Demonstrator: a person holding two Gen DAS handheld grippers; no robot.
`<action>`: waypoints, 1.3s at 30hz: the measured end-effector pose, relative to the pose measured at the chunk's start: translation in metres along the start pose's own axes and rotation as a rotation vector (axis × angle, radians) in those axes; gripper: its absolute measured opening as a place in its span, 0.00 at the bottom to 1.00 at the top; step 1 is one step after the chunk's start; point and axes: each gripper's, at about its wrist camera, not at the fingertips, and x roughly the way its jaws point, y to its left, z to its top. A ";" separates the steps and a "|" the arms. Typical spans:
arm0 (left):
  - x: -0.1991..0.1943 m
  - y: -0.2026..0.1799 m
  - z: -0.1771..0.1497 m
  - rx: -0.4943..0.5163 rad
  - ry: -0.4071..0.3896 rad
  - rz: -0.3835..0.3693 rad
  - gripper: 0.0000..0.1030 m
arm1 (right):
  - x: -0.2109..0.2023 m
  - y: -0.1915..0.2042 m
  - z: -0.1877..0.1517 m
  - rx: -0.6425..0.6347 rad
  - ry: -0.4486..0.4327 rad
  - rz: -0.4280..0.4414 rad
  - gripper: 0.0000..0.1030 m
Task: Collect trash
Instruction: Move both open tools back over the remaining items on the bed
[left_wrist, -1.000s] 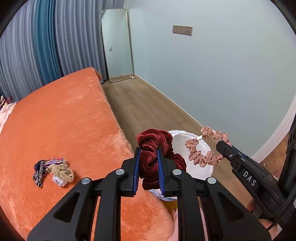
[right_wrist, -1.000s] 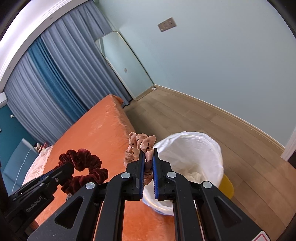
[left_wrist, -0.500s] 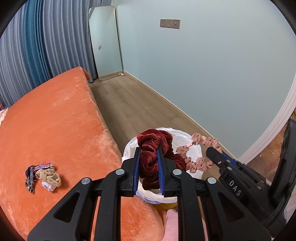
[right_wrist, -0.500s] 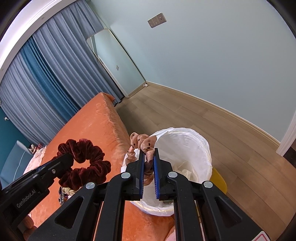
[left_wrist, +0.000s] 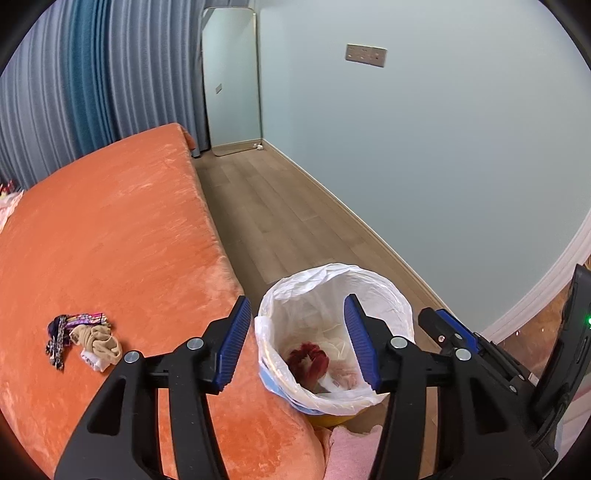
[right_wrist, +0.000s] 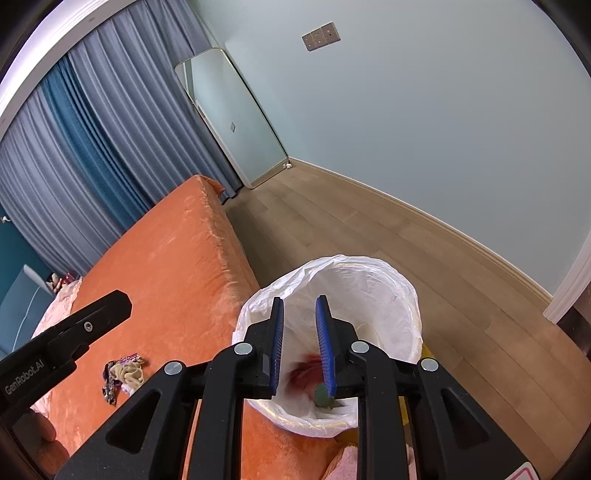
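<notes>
Gone from both sets of jaws since the earlier frames: the dark red velvet scrunchie (left_wrist: 308, 363) and the pink dotted scrunchie (left_wrist: 345, 377), both now lying at the bottom of the white-lined waste bin (left_wrist: 373, 284) in the lower centre of the left wrist view. Dropped together, by the look of it.

Left gripper (left_wrist: 301, 341) spread wide and opening, nothing between the blue pads, framing the bin mouth from above. Right gripper (right_wrist: 300, 341) parted only a little, also opening, likewise empty; through the gap, a red blur down inside the bin liner (right_wrist: 388, 280).

Largest first: orange velvet bed (left_wrist: 110, 229) filling the left half of the left wrist view, bin standing on the wood floor hard against the bed's lower right edge. Leaning mirror (left_wrist: 231, 74) and blue curtains (left_wrist: 92, 74) along the top, same as earlier.

Step in hand, as judged: release of two items into the bin, just finishing. Still to collect: small heap of hair ties and cloth (left_wrist: 83, 339) at the lower left of the left wrist view, on the bed and well apart from the bin, not shifted since earlier. Next move likely calls for swinging one gripper leftward over the bed, lowering with jaws spread, and pinching the beige piece or the patterned bands without dragging the plush cover. Soft, tangled bits: possibly more than one lifted at once.
</notes>
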 end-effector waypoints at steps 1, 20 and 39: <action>-0.001 0.003 0.000 -0.005 -0.003 0.002 0.49 | 0.000 0.000 0.000 -0.002 0.001 0.002 0.20; -0.036 0.071 -0.010 -0.132 -0.040 0.070 0.49 | -0.008 0.057 -0.016 -0.117 0.026 0.060 0.32; -0.059 0.167 -0.044 -0.306 -0.029 0.150 0.50 | 0.000 0.140 -0.052 -0.276 0.089 0.115 0.33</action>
